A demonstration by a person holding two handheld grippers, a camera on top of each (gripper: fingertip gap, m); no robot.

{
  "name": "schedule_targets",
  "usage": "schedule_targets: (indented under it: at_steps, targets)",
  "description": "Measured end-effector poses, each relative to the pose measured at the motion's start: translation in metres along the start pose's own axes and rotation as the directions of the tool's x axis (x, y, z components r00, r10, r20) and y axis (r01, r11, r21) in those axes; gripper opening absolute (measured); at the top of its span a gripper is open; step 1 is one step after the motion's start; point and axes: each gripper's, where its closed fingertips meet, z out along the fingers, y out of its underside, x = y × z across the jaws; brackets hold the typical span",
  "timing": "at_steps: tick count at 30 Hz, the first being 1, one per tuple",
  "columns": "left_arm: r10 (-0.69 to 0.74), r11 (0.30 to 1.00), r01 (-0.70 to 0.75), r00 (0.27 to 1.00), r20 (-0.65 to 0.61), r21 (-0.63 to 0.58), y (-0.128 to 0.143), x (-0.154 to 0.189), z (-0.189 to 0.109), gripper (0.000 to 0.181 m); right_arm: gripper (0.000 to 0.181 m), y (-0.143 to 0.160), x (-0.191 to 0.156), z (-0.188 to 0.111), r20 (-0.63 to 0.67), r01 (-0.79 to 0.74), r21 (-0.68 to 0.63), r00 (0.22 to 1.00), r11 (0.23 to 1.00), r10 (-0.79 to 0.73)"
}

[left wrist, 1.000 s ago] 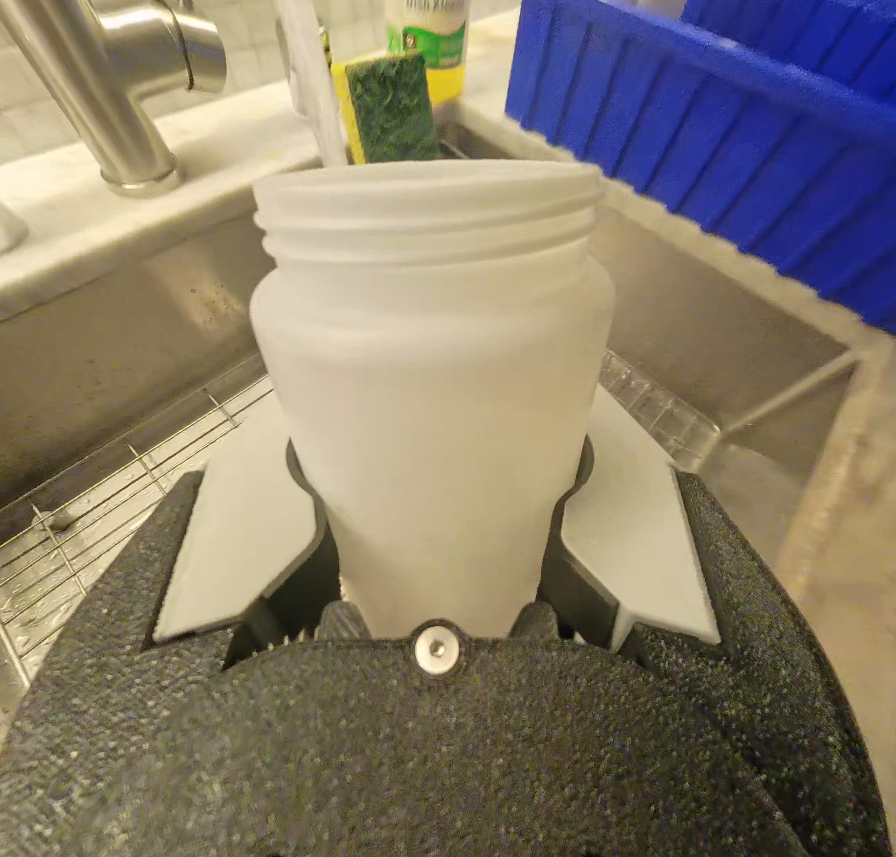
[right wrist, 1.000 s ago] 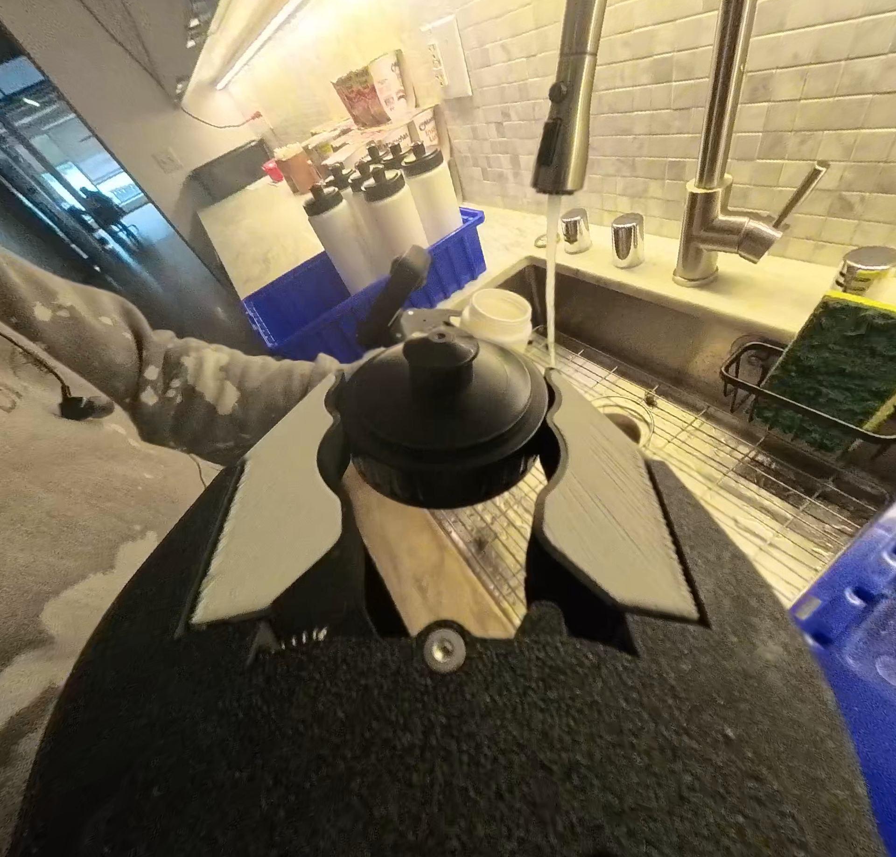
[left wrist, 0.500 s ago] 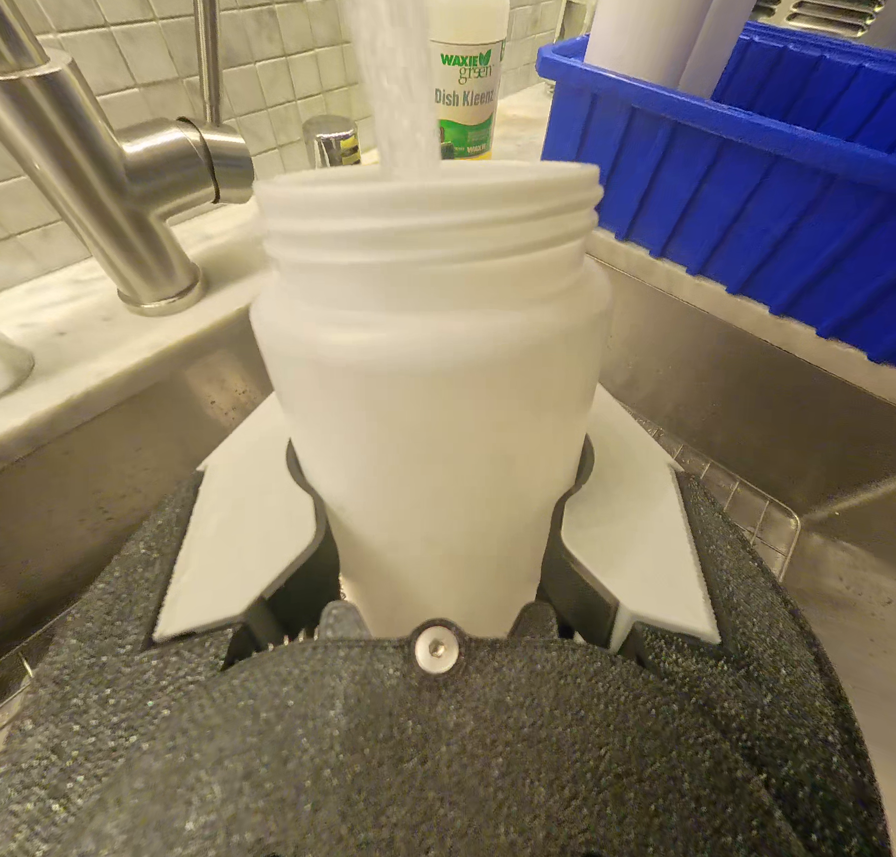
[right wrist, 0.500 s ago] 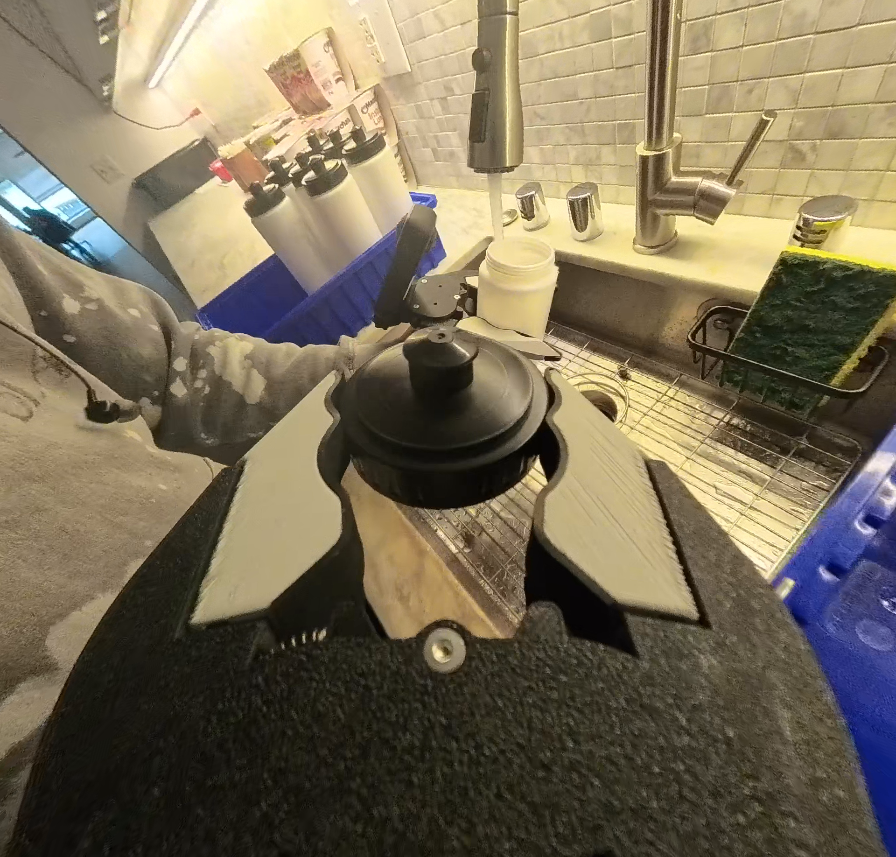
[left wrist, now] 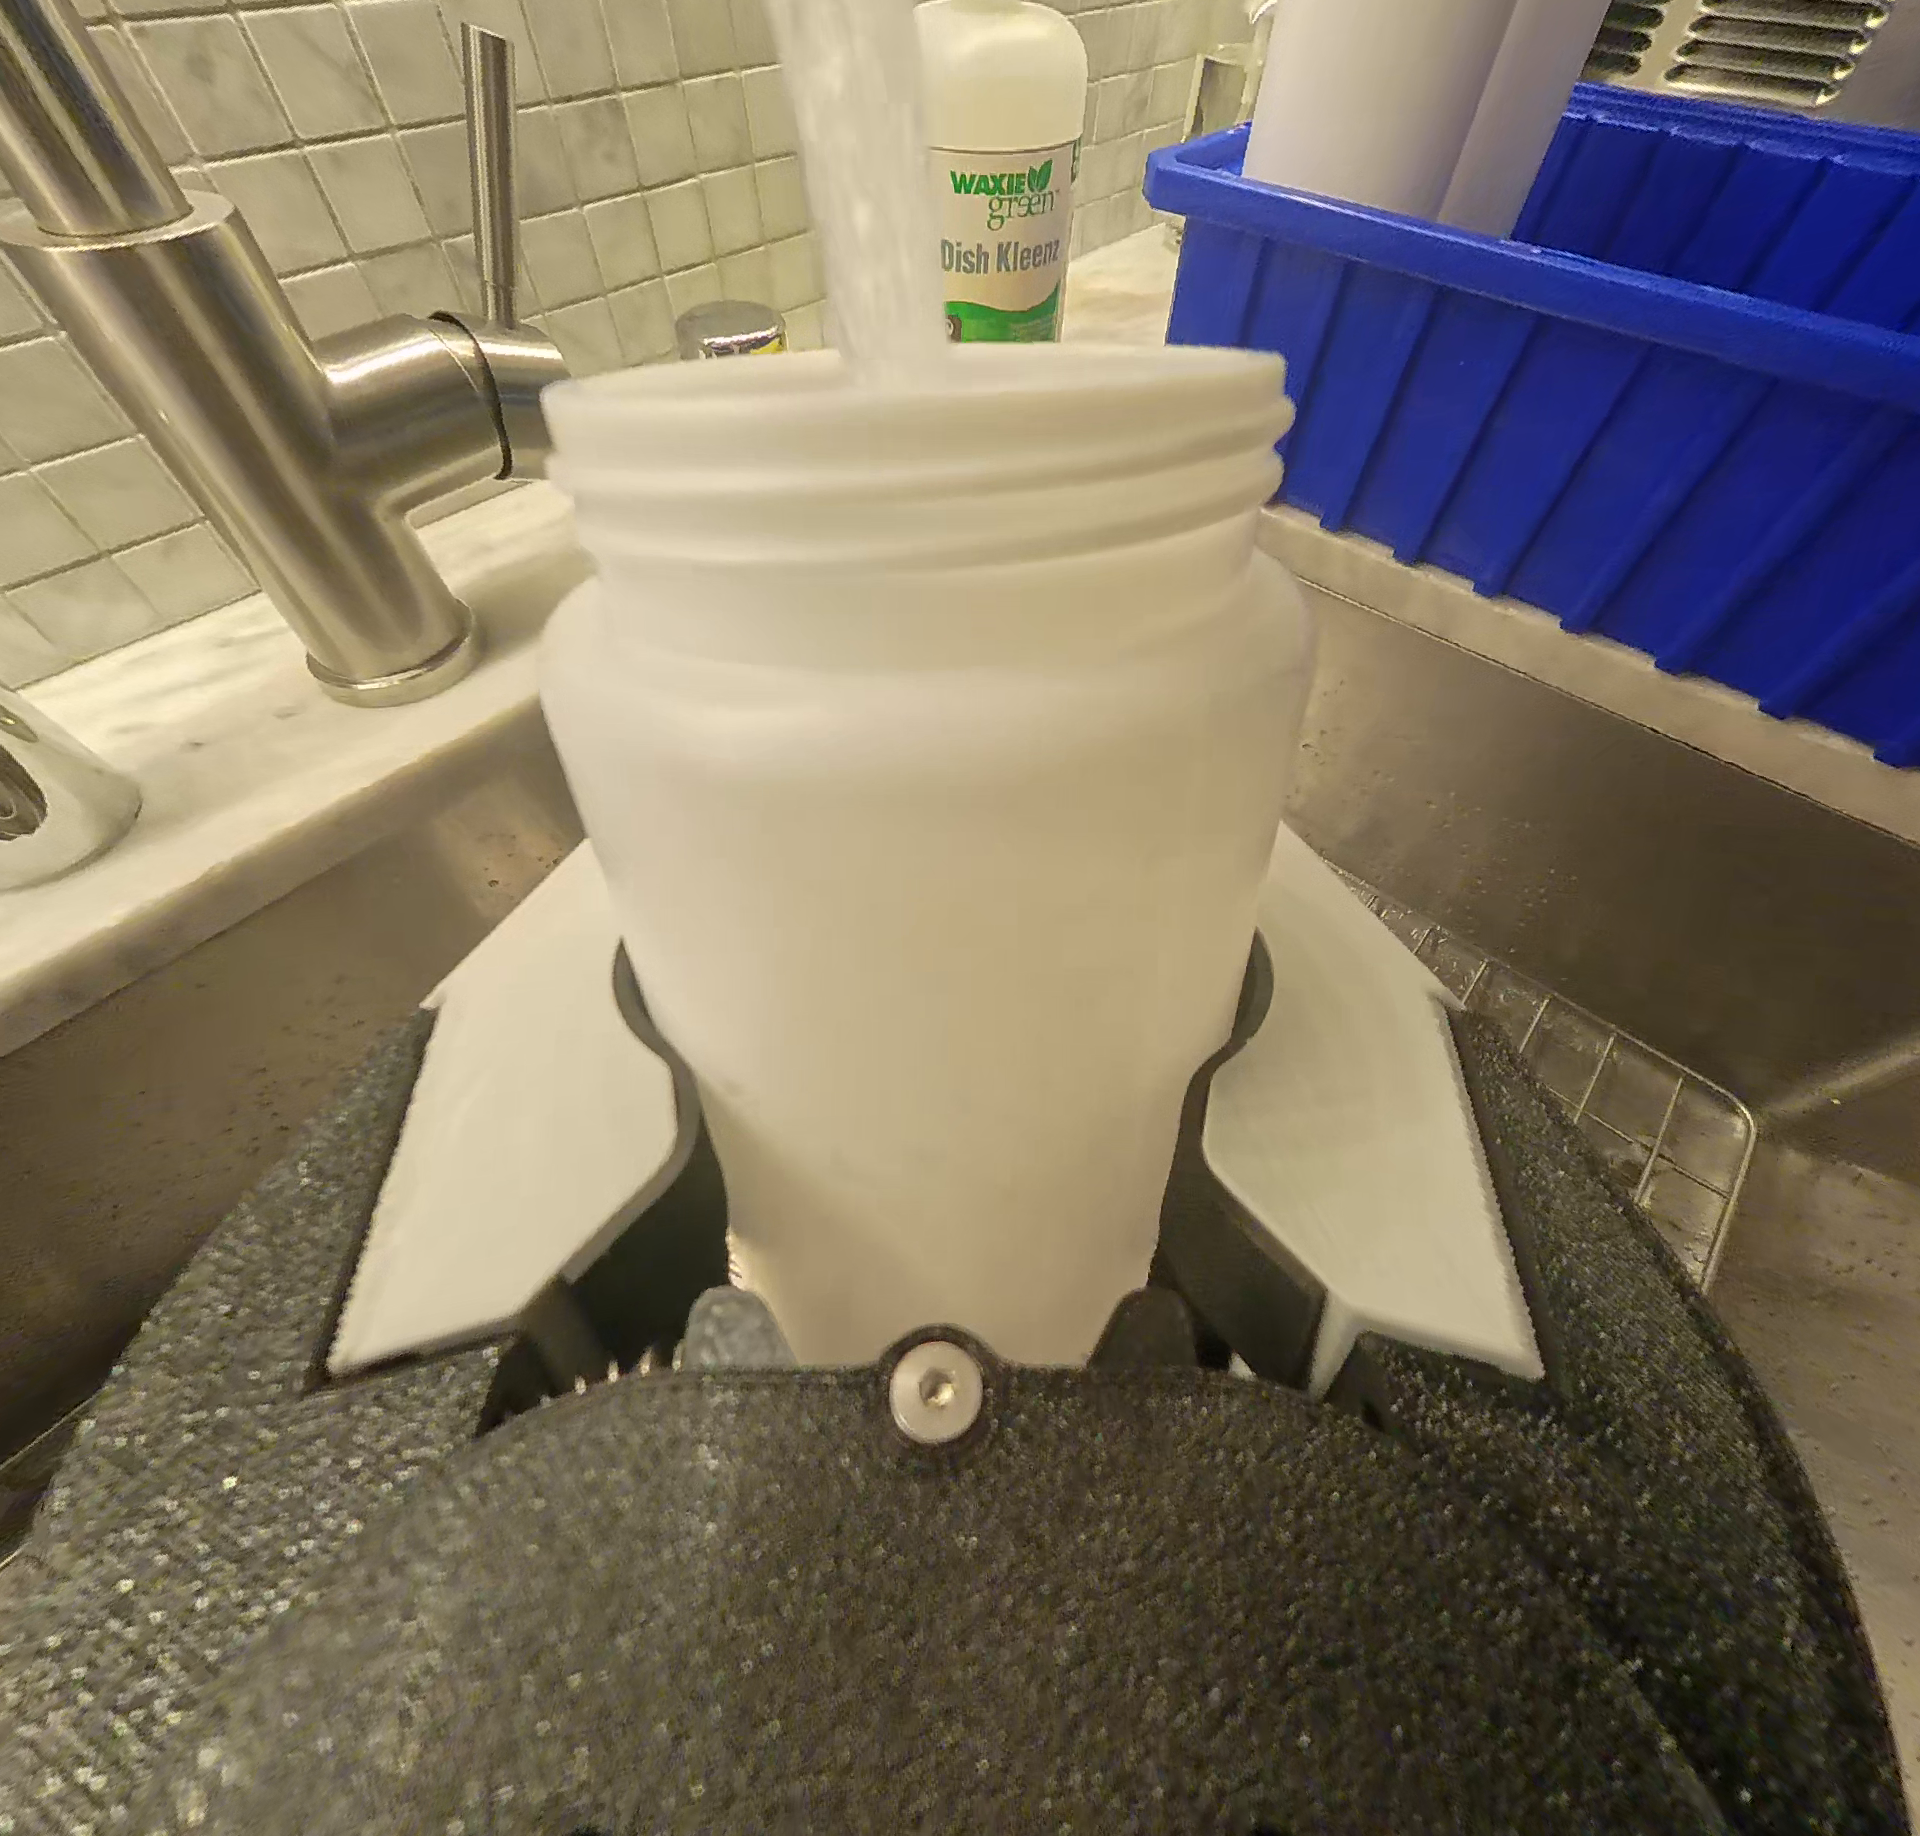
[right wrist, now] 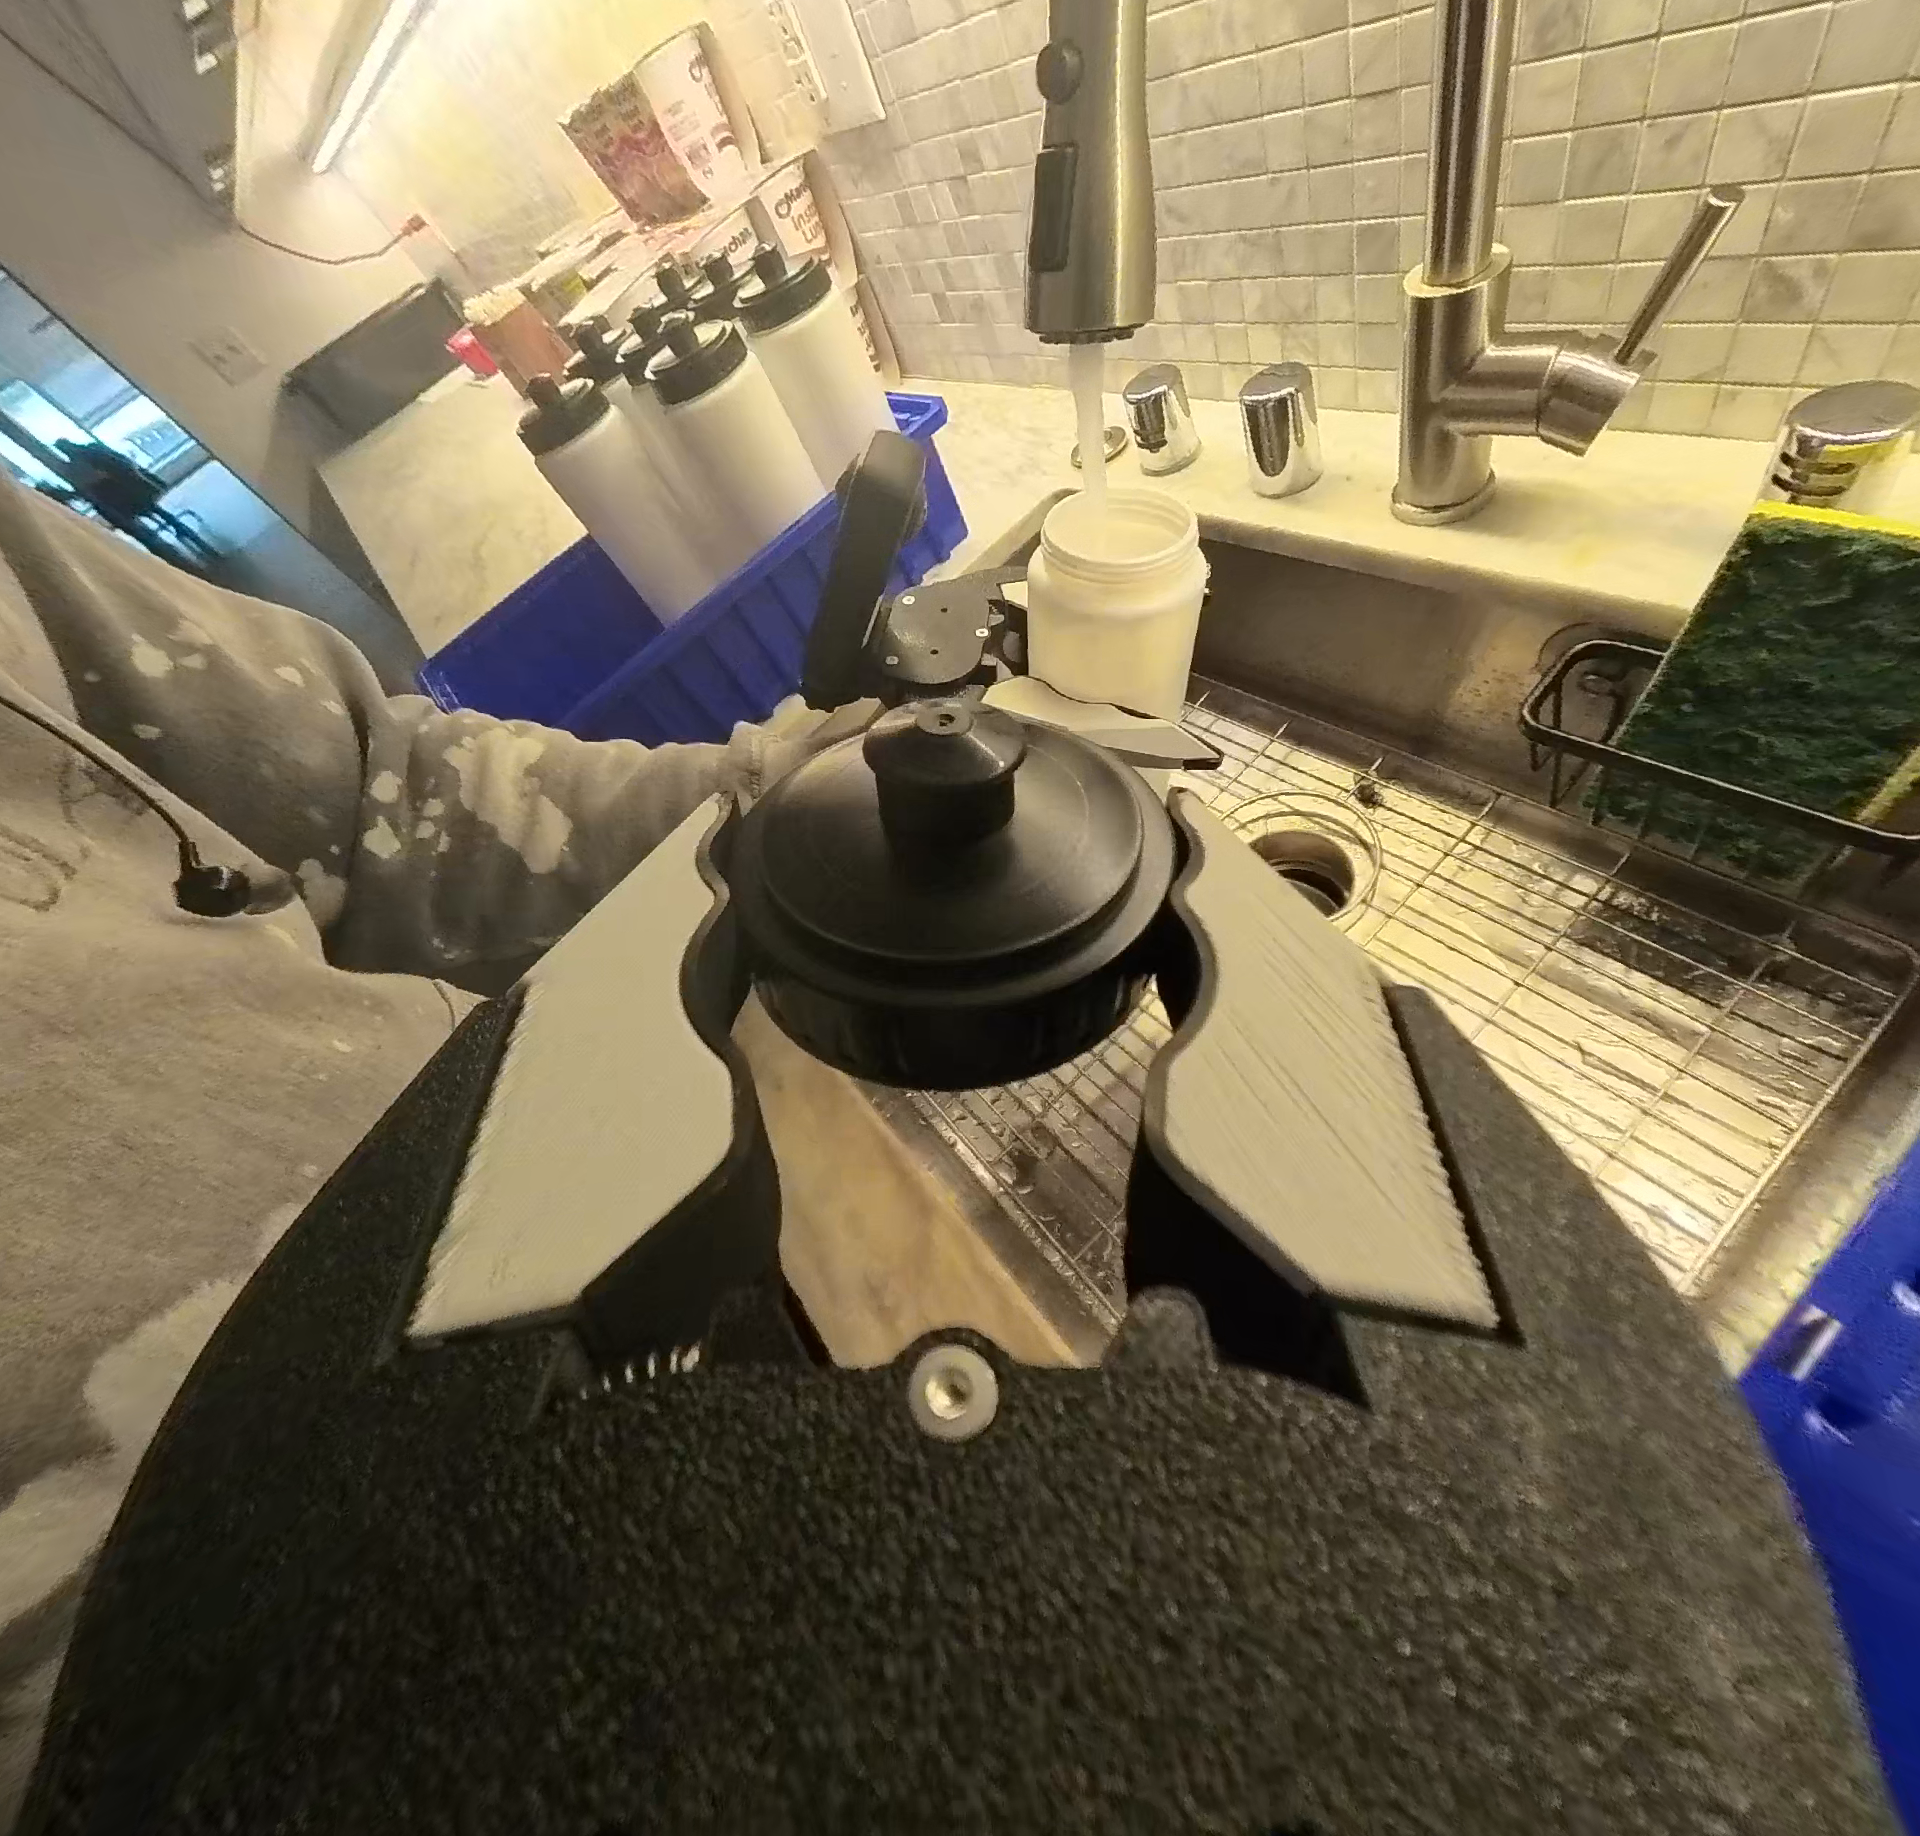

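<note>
Steel sink (right wrist: pixel 1558 1017) and marble counter (right wrist: pixel 1351 560) lie under both grippers. Nearest, the right gripper (right wrist: pixel 951 913) pinches one black lid (right wrist: pixel 940 882). Beyond it, the left gripper (left wrist: pixel 935 1090) clamps one open white bottle (left wrist: pixel 920 799) upright under one water stream (left wrist: pixel 862 145). Farther left, a blue bin (right wrist: pixel 717 633) holds several capped bottles (right wrist: pixel 717 446); one sponge (right wrist: pixel 1766 685) stands far right.
</note>
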Motion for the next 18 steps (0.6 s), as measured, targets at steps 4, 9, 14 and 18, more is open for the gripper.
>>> schedule_targets:
  at_steps: [4,9,14,18]
  targets:
    - [0.002,1.000,-0.002,1.000,-0.005,0.019,0.000,0.000,-0.002,0.106,0.079,0.001,-0.002,0.005,0.003,-0.006,-0.009,1.000,1.000,0.006]
    - [0.001,0.999,0.000,1.000,-0.015,0.047,-0.002,0.001,-0.004,0.105,0.079,-0.005,-0.006,0.008,-0.001,0.013,0.002,1.000,1.000,-0.013]
    - [0.004,0.996,-0.003,1.000,-0.020,0.086,-0.006,0.002,-0.007,0.105,0.079,-0.007,-0.007,0.010,-0.010,0.018,-0.011,1.000,1.000,-0.018]
    - [0.025,0.994,-0.023,1.000,-0.017,0.108,-0.008,0.003,-0.010,0.106,0.079,-0.003,-0.007,0.015,-0.012,0.007,-0.035,1.000,0.999,-0.008]
